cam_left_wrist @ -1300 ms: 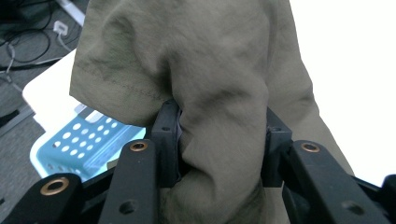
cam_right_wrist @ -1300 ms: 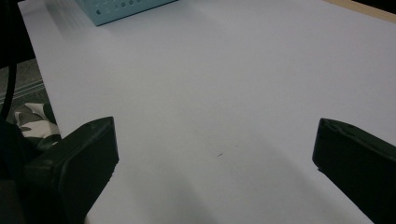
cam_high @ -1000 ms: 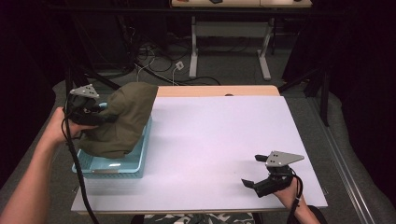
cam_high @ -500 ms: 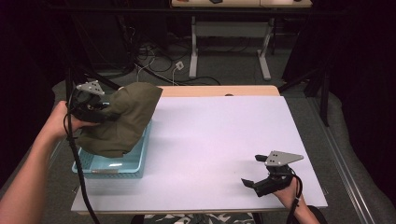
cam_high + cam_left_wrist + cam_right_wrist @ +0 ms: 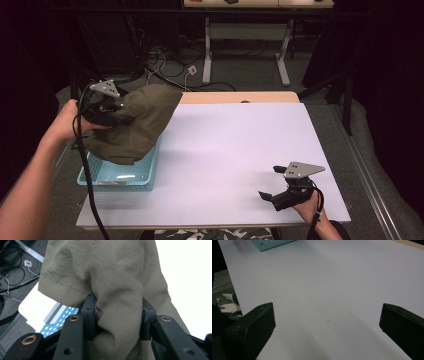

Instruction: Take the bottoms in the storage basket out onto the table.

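Observation:
An olive green cloth [image 5: 136, 126] hangs bunched above the light blue basket [image 5: 120, 177] at the table's left. My left gripper [image 5: 117, 114] is shut on a fold of that cloth [image 5: 117, 290], lifted clear over the basket. In the left gripper view the fabric is pinched between both pads and drapes down past them. My right gripper [image 5: 273, 182] rests low near the table's front right corner, open, with bare white table [image 5: 329, 290] between its jaws.
The white table top [image 5: 240, 145] spreads wide between the two grippers. Part of the blue basket [image 5: 272, 243] shows at the far edge in the right gripper view. Cables and desk legs [image 5: 207, 50] lie on the floor beyond the table.
My left gripper has lifted the olive cloth higher and a little to the right above the basket. The right gripper has stayed put.

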Motion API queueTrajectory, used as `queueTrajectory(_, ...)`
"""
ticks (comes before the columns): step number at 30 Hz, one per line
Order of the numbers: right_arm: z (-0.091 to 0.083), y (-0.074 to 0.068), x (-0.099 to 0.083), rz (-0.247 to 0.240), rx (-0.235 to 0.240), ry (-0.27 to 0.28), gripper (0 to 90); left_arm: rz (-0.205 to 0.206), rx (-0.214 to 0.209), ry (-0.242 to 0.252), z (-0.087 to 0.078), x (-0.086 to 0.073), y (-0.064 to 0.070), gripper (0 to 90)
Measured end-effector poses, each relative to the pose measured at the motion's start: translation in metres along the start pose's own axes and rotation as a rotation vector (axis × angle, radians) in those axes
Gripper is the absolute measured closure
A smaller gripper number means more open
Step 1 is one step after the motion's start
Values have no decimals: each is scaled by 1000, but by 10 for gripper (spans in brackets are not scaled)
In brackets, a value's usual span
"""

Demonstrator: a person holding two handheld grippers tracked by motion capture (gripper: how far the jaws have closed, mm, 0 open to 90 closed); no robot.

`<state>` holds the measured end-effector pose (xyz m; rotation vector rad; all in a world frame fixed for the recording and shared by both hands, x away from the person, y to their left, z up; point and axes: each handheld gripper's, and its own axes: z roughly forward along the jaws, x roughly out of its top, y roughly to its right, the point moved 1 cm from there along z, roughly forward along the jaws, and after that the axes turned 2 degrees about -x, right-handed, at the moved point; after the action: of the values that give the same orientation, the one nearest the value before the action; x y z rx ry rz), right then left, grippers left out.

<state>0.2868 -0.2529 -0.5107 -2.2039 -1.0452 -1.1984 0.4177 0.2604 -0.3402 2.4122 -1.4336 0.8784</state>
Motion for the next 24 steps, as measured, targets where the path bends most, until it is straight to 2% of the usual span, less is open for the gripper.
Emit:
queueTrajectory(9,-1,1,-1,3,-4,3,1,27,-4,-11,1,11,6,600)
queueTrajectory(24,-1,0,-1,-1,1,3,4,38,-12,-39,10,25,9,599)
